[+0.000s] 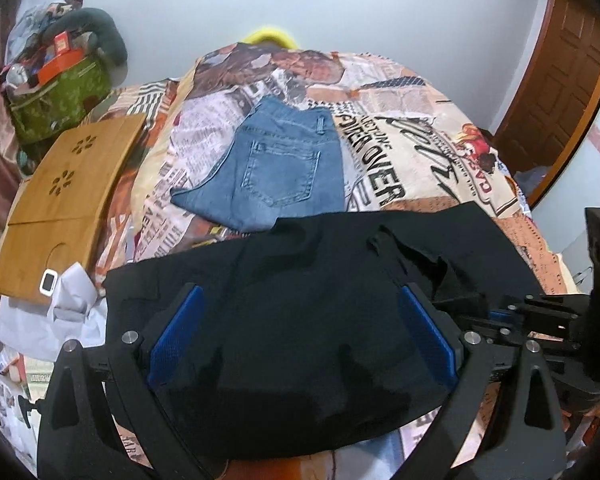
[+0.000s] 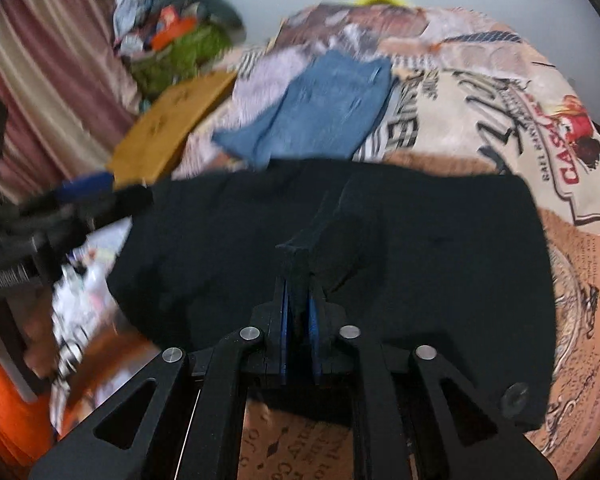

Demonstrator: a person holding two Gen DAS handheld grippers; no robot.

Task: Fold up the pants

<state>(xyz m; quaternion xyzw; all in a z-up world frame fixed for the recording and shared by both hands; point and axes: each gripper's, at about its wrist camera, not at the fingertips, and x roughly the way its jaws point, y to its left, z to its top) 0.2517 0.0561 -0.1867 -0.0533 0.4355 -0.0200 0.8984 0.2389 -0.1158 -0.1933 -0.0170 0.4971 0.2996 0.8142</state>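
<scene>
Black pants [image 1: 300, 320] lie folded on the printed bedspread [image 1: 420, 140], and they also show in the right wrist view [image 2: 420, 260]. My left gripper [image 1: 300, 300] is open, its blue pads [image 1: 176, 332] spread wide just over the black cloth, holding nothing. My right gripper [image 2: 298, 272] is shut on a pinched ridge of the black pants near their middle. It also shows at the right edge of the left wrist view [image 1: 488, 312]. Folded blue jeans [image 1: 276, 168] lie beyond the black pants, also seen in the right wrist view [image 2: 324, 108].
A wooden lap tray [image 1: 64, 196] lies at the left of the bed, with white papers [image 1: 40, 320] below it. A green bag [image 1: 56, 100] piled with clutter stands at the back left. A wooden door [image 1: 560, 100] is at the right.
</scene>
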